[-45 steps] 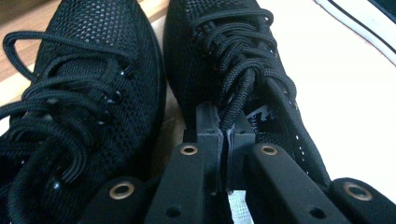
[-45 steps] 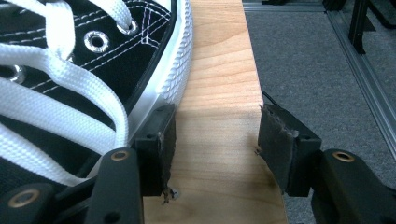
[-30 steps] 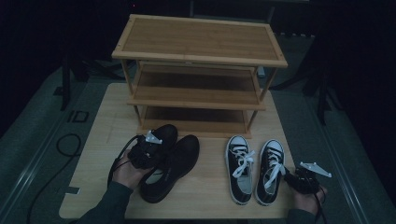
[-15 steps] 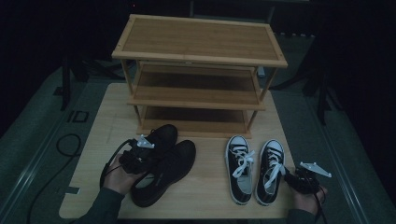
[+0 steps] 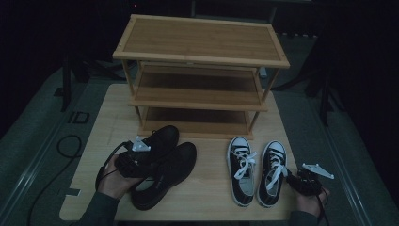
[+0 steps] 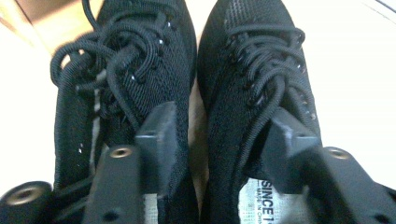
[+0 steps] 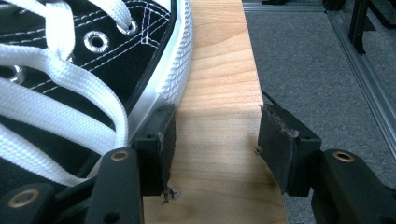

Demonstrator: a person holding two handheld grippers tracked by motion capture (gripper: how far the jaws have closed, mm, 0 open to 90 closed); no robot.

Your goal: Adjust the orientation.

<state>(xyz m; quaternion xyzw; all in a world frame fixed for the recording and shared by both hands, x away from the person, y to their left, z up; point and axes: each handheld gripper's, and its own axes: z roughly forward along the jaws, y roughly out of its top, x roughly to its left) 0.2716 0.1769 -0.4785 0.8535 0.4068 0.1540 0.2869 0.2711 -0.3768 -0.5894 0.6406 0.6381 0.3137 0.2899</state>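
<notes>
Left gripper (image 5: 136, 157), jaws wide, straddles the inner walls of the black shoes (image 6: 187, 93) lying side by side before the rack (image 5: 197, 75). Right gripper (image 7: 215, 140), also wide (nothing between), hovers at the table edge (image 7: 250, 70) just beside the sneaker (image 7: 93, 60).

open tongs (image 6: 217, 140), black shoes (image 6: 252, 93) below

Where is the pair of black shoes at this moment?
In the high view the black shoes lie front left on the wooden table, before the shoe rack, under the left gripper.
</notes>
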